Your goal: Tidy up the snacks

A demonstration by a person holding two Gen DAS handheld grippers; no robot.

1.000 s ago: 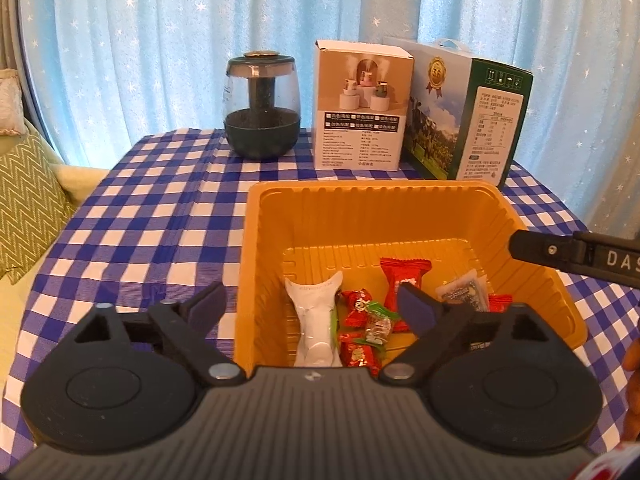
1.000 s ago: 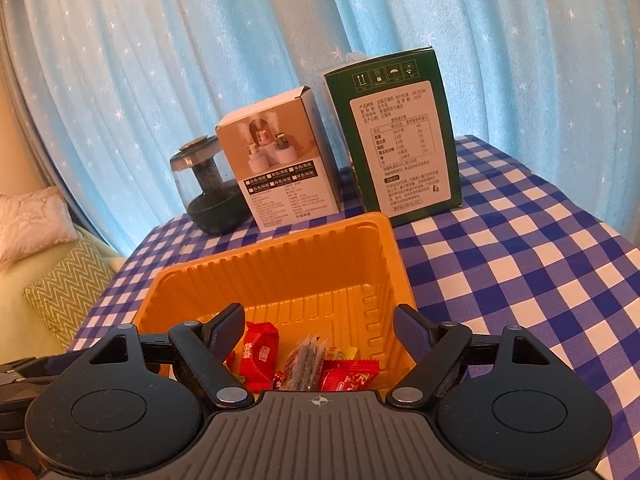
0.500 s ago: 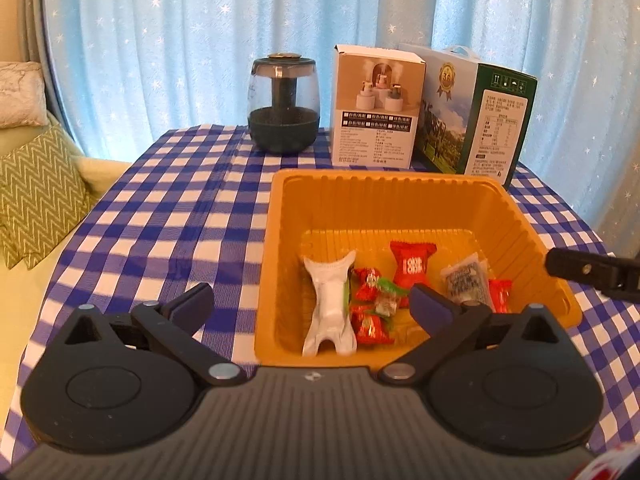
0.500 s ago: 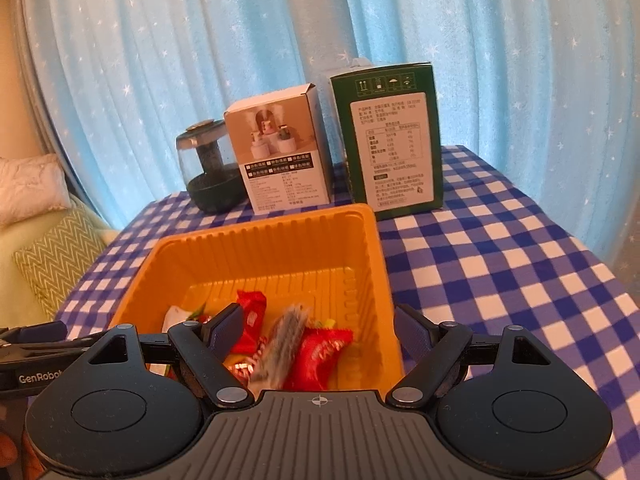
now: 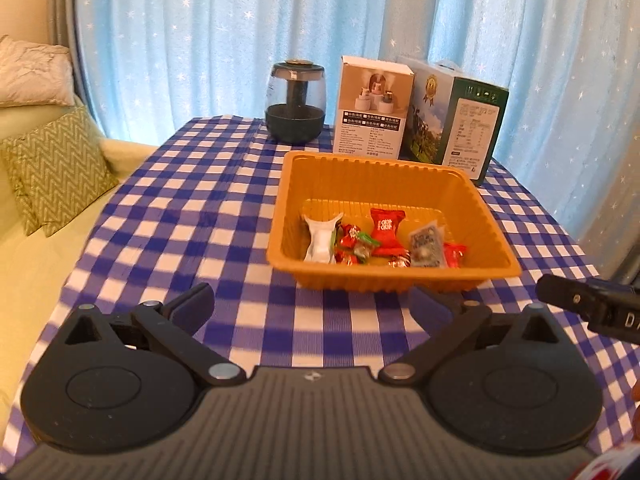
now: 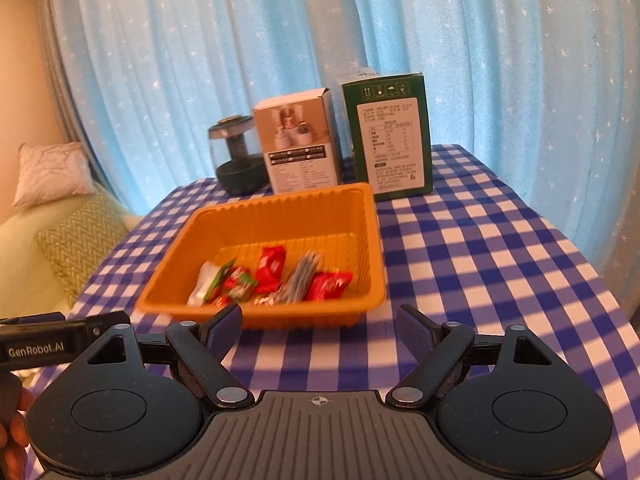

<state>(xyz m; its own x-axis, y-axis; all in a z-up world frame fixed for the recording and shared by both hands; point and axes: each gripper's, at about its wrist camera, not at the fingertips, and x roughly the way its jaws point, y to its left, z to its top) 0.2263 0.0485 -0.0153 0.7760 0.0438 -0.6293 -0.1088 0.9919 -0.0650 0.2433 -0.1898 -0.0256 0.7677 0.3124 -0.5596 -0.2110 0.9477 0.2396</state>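
Orange tray (image 5: 394,276) sits on the checked surface (image 5: 192,216) in front of you, and the snacks look gathered already: a white packet (image 5: 320,240), a red packet (image 5: 386,226), a grey sachet (image 5: 426,244) and several small red and green sweets (image 5: 354,246) all lie inside it, bunched toward its near wall. You can see no loose snack on the cloth in either view, so the collecting seems done. What may be left, if anything, is tidying the pile within the tray; nothing visible asks for more.

Your left hand-held gripper (image 5: 312,304) hangs over bare cloth just short of the tray, its jaws spread wide with nothing between them and touching nothing. Your right hand-held gripper (image 6: 320,322) is likewise near the tray's front edge, jaws well apart and empty; its left finger (image 6: 222,326) overlaps the tray's near wall in the picture, but you cannot tell contact from that.

Behind the tray stand a dark jar (image 5: 296,102), a white box (image 5: 372,106) and a green box (image 5: 456,124), none of them being handled.
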